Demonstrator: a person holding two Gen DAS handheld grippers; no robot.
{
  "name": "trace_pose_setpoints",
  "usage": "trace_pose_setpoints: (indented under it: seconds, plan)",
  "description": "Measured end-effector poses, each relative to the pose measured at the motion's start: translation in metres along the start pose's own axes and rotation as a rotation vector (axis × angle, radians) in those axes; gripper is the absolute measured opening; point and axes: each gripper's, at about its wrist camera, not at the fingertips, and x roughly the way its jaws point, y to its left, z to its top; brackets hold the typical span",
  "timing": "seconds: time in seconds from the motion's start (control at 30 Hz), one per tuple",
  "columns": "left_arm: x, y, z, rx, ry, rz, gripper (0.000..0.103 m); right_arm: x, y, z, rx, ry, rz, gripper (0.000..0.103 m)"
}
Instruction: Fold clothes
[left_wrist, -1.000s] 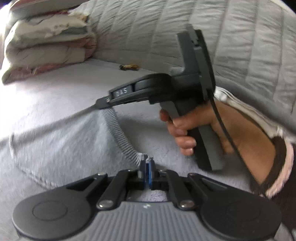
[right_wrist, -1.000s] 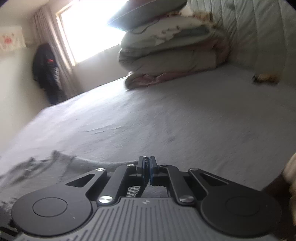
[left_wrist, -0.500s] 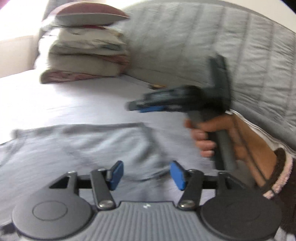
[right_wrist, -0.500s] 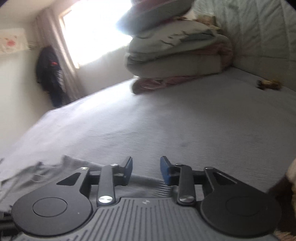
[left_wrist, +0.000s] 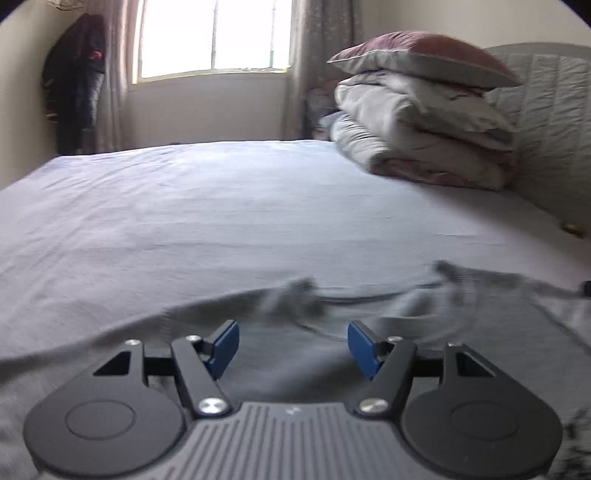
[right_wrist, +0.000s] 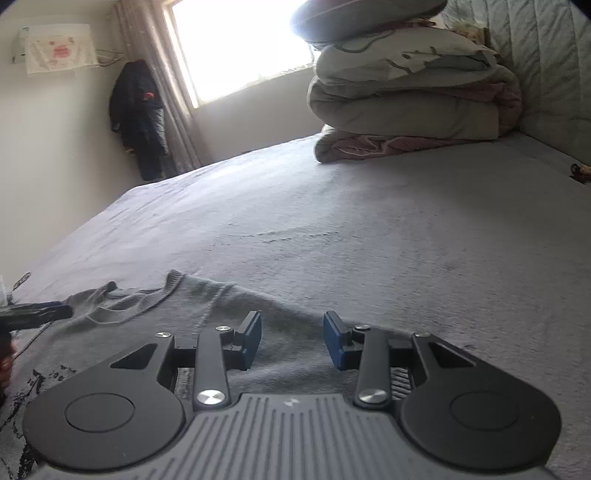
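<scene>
A grey knitted top (left_wrist: 288, 354) lies spread flat on the bed sheet (left_wrist: 229, 221), its neckline toward the far side. In the left wrist view my left gripper (left_wrist: 293, 347) hovers over the top's upper edge, open, nothing between its blue pads. The same grey top (right_wrist: 192, 314) shows in the right wrist view with a black print near its lower left. My right gripper (right_wrist: 291, 338) hangs open over the top's edge, holding nothing. The left gripper's black fingers (right_wrist: 37, 314) poke in at the left edge of that view, beside the neckline.
A pile of folded duvets and pillows (left_wrist: 424, 114) sits at the bed's far right against a quilted headboard (left_wrist: 554, 129). A bright window (left_wrist: 214, 37) and dark clothes hanging on the wall (left_wrist: 77, 81) lie beyond. A small brown object (right_wrist: 581, 171) rests near the headboard.
Both grippers were shut on the top's ribbed edge a second ago; both have opened and let it drop flat. The left view has swung away from the right hand toward the window.
</scene>
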Motion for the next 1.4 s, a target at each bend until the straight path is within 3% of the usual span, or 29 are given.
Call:
trace_pose_setpoints:
  seconds: [0.2,0.37,0.43,0.5,0.6,0.73,0.83,0.87,0.93,0.97,1.0,1.13,1.27,1.4]
  plan:
    - [0.036,0.028,0.019,0.065,0.002,0.034,0.073,0.009,0.011,-0.007,-0.048,0.032,0.025,0.042]
    - [0.057,0.054,0.024,0.019,0.097,-0.092,0.072,0.015,0.006,-0.009,-0.019,0.052,0.035,0.042]
    - [0.056,0.056,0.025,0.011,0.100,-0.132,0.056,0.015,0.003,-0.009,-0.002,0.055,0.044,0.042]
    - [0.054,0.055,0.023,-0.003,0.097,-0.166,0.006,0.016,0.001,-0.010,0.008,0.058,0.047,0.042]
    - [0.051,0.044,0.017,0.025,0.046,-0.100,0.003,0.016,0.003,-0.011,0.003,0.059,0.044,0.042]
    - [0.060,0.041,0.017,0.019,0.055,-0.031,0.004,0.017,0.004,-0.012,-0.007,0.067,0.039,0.044]
    - [0.061,0.039,0.018,0.025,0.063,-0.005,0.007,0.020,0.007,-0.013,-0.022,0.079,0.039,0.048]
    - [0.060,0.038,0.018,0.026,0.060,0.005,0.013,0.020,0.007,-0.013,-0.023,0.080,0.043,0.051]
    - [0.055,0.039,0.018,0.012,0.049,0.031,0.043,0.020,0.006,-0.014,-0.023,0.082,0.053,0.053]
    - [0.050,0.040,0.018,-0.013,0.035,0.050,0.070,0.020,0.006,-0.014,-0.017,0.081,0.055,0.053]
    - [0.043,0.041,0.018,-0.041,0.015,0.062,0.080,0.019,0.005,-0.014,-0.009,0.078,0.054,0.053]
    - [0.002,0.040,0.015,-0.131,-0.031,0.076,0.085,0.014,0.011,-0.012,-0.015,0.080,0.001,0.053]
    - [-0.035,0.028,-0.001,-0.141,0.013,0.027,0.089,-0.009,0.037,-0.004,0.004,0.104,-0.053,0.054]
    - [-0.072,0.015,-0.018,-0.144,0.064,-0.030,0.089,-0.040,0.081,-0.004,-0.001,0.082,-0.059,0.067]
